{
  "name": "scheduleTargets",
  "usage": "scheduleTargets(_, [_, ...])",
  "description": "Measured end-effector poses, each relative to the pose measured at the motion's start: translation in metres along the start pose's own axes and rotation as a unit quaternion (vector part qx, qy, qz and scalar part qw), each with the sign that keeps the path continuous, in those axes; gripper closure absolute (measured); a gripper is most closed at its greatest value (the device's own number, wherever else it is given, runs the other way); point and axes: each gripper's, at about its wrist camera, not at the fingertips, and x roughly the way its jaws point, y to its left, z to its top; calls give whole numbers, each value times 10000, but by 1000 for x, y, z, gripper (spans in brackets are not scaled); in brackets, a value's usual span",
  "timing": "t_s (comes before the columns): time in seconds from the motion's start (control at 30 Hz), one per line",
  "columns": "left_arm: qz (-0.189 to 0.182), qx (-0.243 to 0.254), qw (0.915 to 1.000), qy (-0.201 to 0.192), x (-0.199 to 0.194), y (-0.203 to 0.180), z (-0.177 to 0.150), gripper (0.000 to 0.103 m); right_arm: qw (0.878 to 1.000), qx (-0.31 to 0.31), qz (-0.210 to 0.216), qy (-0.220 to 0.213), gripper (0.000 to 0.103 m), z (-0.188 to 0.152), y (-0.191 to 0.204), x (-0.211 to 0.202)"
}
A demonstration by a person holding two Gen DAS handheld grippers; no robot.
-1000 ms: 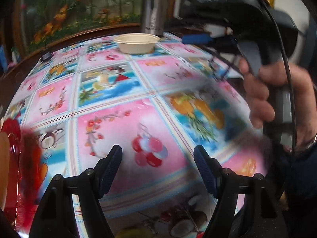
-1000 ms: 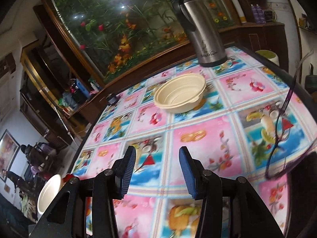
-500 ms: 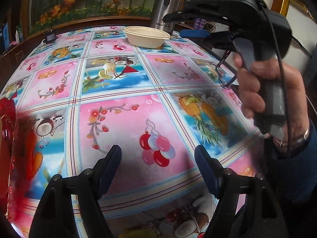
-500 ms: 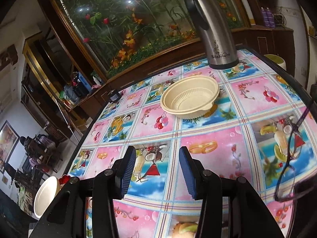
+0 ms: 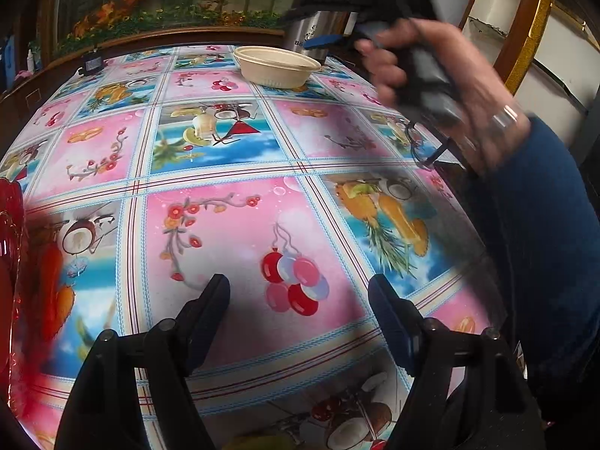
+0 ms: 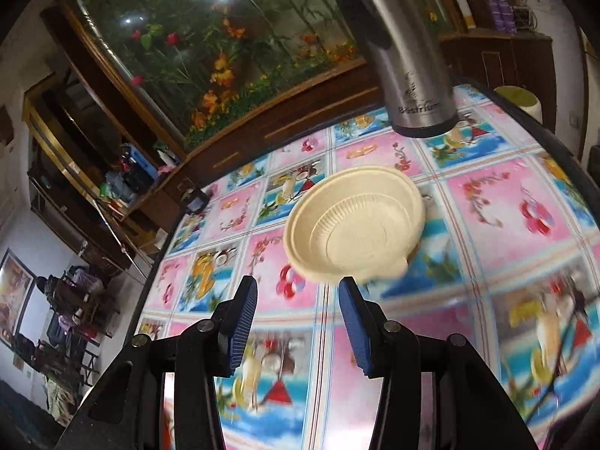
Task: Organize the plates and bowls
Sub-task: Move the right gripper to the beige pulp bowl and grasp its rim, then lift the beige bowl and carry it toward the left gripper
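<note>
The cream disposable bowl point(image 6: 354, 227) sat empty on the fruit-print tablecloth point(image 6: 498, 217), with a steel thermos flask point(image 6: 403, 60) standing just beyond it at one o'clock. The right gripper point(image 6: 298, 315) hovered near the bowl's rim at six o'clock, jaws parted and holding nothing. The left gripper point(image 5: 300, 313) hung well apart from the bowl, spread wide, unladen.

a lived-in home, likely a dining or living room. a table point(image 6: 498, 202) wears a bright fruit-and-flower oilcloth, with a steel thermos point(image 6: 405, 60) and a disposable bowl point(image 6: 352, 228) on it. behind stands a big wood-framed fish tank point(image 6: 210, 37) full of plants. shelves point(image 6: 112, 180) hold household clutter, a framed picture point(image 6: 13, 296) hangs on the wall, and chairs point(image 6: 75, 300) carry piled clothes.
</note>
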Motion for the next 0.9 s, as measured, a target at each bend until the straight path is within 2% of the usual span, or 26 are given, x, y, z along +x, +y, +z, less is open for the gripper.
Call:
scheduleTargets(0.1, [-47,-6,10000,6,0,1,0,28,9991,-55,-207,356,54,19,0,37])
scheduleTargets(0.23, [-38,7,10000,17,1,0,0,28,9960,-290,-407,739,54,27,0,69])
scheduleTargets(0.43, [-67,-38,10000,-1,0,1,1,28,9837,-1015,-658,1332,54,17,12,94])
scheduleTargets(0.6, [-66,-56,10000,-11,0,3,1,28,9744,-1427,-565,1644,54,-4,21,83])
scheduleTargets(0.73, [-39,-123,9999,-38,-1,5,1,27,9617,-1887,-572,1906,54,-37,30,64])
scheduleTargets(0.9, [9,-145,9999,-72,-3,5,-1,27,9518,-2212,-451,2078,52,-78,36,31])
